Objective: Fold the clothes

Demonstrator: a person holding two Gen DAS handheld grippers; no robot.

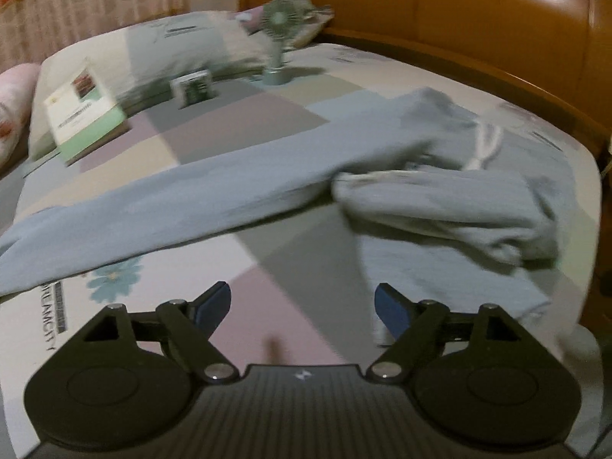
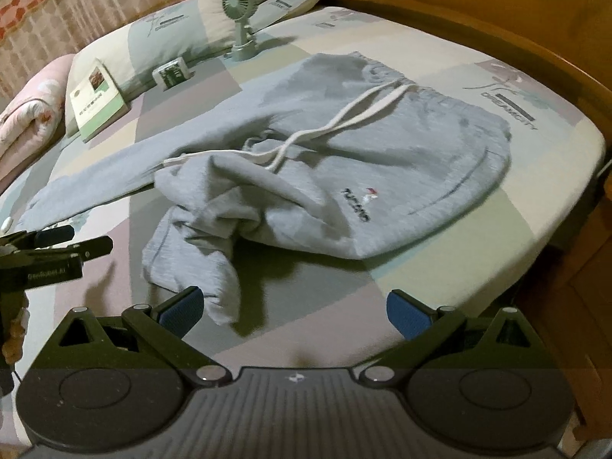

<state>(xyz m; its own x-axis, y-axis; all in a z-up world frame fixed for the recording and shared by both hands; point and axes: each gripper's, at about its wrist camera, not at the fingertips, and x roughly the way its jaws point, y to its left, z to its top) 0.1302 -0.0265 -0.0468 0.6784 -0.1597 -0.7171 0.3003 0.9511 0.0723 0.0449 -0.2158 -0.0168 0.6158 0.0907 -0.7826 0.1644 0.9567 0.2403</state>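
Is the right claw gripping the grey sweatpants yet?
No: the right claw stands open above the bedsheet, with the grey sweatpants lying untouched beyond it.

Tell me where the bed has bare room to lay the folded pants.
Bare sheet lies between the gray sweatpants and the near edge. Crowded by the pillows: book, small box, fan. One pant leg stretches leftward.

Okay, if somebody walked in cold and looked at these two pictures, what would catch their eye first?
Most likely the grey sweatpants, sprawled mid-bed with one leg stretched left and the other bunched up in front, the white drawstring trailing across them. Next, the two open grippers: the right gripper at the bed's near edge, the left gripper likewise empty. At the back, a small green fan stands by the pillow.
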